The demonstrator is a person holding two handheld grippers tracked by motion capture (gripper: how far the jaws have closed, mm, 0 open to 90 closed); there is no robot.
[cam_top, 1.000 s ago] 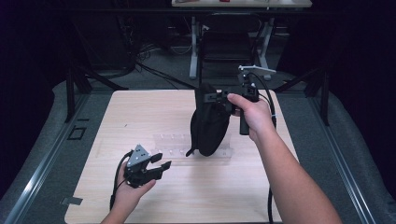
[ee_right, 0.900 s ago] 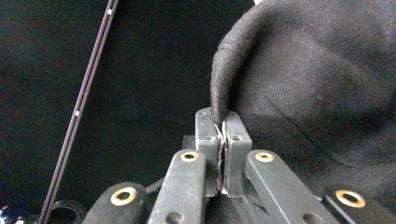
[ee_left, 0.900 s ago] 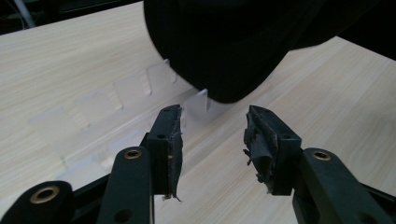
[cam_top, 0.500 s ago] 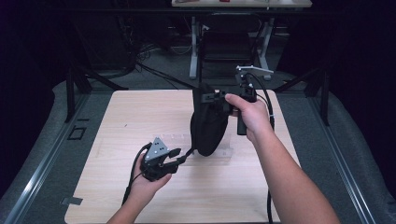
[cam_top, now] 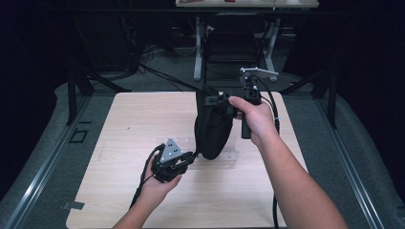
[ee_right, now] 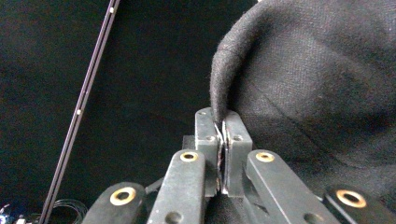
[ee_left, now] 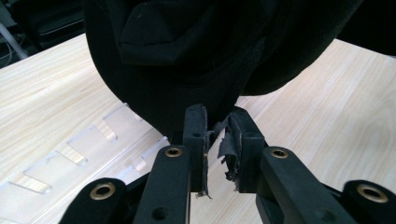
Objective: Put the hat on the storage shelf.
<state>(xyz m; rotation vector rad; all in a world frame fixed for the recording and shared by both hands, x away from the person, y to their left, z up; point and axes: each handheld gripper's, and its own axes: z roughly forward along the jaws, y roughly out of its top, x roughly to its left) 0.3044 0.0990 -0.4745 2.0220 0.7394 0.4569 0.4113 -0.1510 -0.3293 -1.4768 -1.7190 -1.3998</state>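
Cloth (cam_top: 212,124) in right tongs (cam_top: 220,100), perhaps touching left tongs (cam_top: 191,156)

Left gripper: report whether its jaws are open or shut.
Open. In the left gripper view, the left gripper shows a clear gap between its jaws, just under the hanging black cloth; nothing is clamped between them.

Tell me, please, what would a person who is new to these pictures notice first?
Most striking is the black fabric item hanging above the middle of the wooden table, pinched at its top edge by the shut right gripper. Next, the left gripper sits at its lower end, jaws open around the bottom edge, above a clear plastic tray lying on the table.
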